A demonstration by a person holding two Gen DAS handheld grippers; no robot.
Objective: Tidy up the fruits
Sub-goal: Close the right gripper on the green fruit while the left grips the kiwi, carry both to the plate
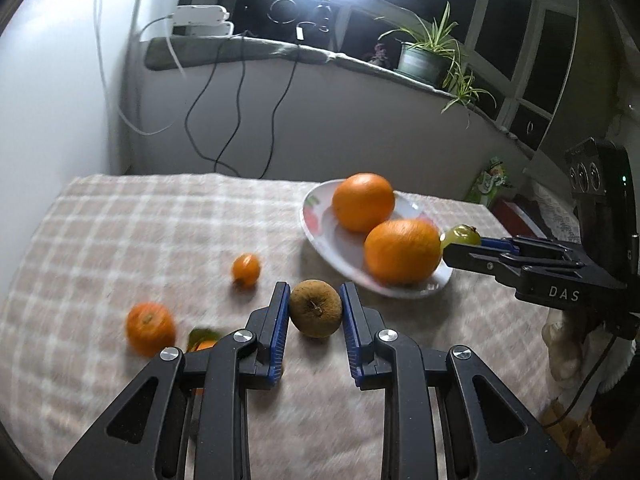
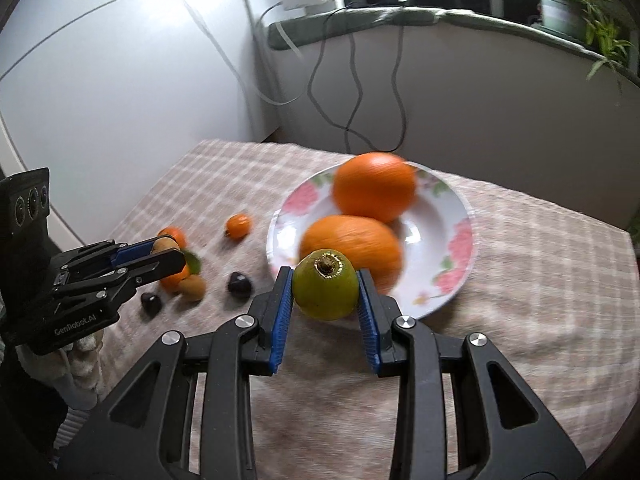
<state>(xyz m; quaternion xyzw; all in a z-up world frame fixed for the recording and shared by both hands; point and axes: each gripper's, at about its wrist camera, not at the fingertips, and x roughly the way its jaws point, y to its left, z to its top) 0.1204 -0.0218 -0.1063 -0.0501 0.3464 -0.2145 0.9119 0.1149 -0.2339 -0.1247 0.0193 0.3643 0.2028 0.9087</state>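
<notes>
My left gripper is shut on a brown round fruit, held above the checked cloth; it shows in the right wrist view too. My right gripper is shut on a green round fruit at the near rim of the flowered plate, which holds two large oranges. In the left wrist view the plate, the oranges and the green fruit show at the right. Small mandarins lie on the cloth.
Two dark fruits and a small brown fruit lie on the cloth left of the plate. A green leaf lies by a mandarin. Cables hang down the wall behind the table. A potted plant stands on the sill.
</notes>
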